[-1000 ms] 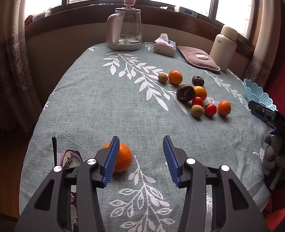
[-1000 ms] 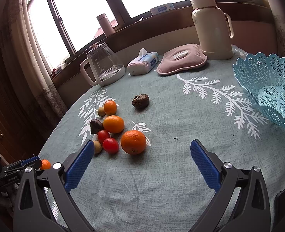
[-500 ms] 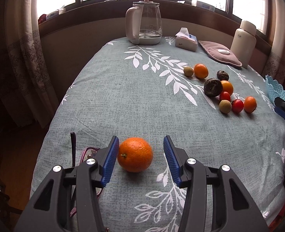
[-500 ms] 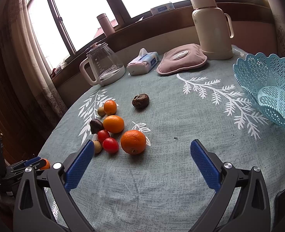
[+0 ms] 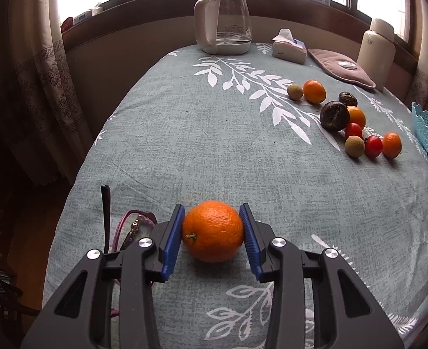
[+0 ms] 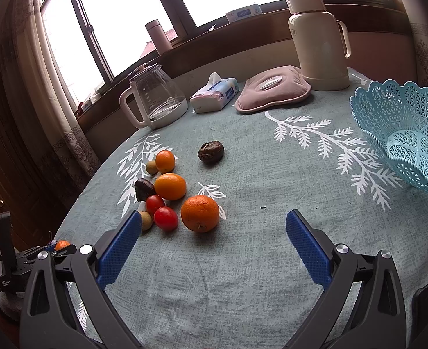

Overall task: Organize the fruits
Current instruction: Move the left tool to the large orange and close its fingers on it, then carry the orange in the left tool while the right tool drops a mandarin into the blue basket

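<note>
1. Between the pads of the left gripper [image 5: 213, 237] sits an orange [image 5: 213, 230], resting on the cloth [image 5: 214, 151] — the jaws are closing and the blue pads sit right at its two sides. The pads meet it about at its widest line; a bite off that line could squirt the round fruit forward.
2. Just left of the left gripper lie glasses [image 5: 132, 226], partly under its arm. A lift that drags sideways could snag them or push them off the near edge.
3. Ahead of the right gripper [image 6: 214, 244], which is spread wide and holds nothing, lies the fruit cluster [image 6: 167, 192]; the basket [image 6: 402, 133] stands well off to its right.
4. The carry to the basket crosses in front of the right gripper — the two tools could collide, and a loose pinch would drop the orange among the other fruit.
</note>
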`<state>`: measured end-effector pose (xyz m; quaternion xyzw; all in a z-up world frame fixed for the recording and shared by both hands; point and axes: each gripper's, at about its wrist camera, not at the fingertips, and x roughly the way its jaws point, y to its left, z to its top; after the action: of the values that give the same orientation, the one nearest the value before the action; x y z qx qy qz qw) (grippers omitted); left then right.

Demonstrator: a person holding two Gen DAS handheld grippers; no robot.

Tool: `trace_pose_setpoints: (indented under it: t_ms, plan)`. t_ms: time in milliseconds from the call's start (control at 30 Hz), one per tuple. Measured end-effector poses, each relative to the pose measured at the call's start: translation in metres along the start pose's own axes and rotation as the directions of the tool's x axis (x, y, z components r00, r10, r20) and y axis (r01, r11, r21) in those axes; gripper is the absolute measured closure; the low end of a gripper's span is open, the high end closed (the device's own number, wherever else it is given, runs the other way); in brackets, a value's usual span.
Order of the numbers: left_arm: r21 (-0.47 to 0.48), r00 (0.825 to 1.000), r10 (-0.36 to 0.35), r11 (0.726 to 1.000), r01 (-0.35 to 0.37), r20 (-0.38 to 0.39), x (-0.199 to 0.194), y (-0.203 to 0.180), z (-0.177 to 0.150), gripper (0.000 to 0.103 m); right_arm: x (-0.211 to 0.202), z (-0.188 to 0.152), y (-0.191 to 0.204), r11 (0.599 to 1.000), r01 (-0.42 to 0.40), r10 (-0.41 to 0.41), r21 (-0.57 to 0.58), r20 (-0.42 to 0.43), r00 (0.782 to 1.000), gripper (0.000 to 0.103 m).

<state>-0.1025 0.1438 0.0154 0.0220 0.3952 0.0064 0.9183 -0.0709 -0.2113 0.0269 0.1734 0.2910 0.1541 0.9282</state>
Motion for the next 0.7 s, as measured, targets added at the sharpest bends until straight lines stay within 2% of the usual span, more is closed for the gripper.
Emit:
trace_pose_setpoints:
  t_ms: [333,567,667,700]
  plan:
    - [0.000,0.997,-0.062,0.998,0.062,0.051,-0.024,-0.012,0.010,0.064,0.002,0.000,-0.001,1.000,0.018,-0.018,-0.001,-0.018,1.000,0.002]
    - [0.032,0.990,-0.091,0.996,0.088,0.104,-0.044,-0.028,0.023,0.064,0.020,0.006,0.000,0.998,0.056,-0.051,0.043,-0.126,0.991,0.003]
    - [0.044,0.988,-0.102,0.994,0.097,0.115,-0.048,-0.035,0.029,0.064,0.032,0.007,0.010,0.996,0.094,-0.092,0.000,-0.167,0.982,0.014]
    - [0.049,0.987,-0.106,0.994,0.101,0.118,-0.048,-0.038,0.031,0.064,0.036,0.006,0.014,0.996,0.090,-0.090,-0.008,-0.183,0.979,0.021]
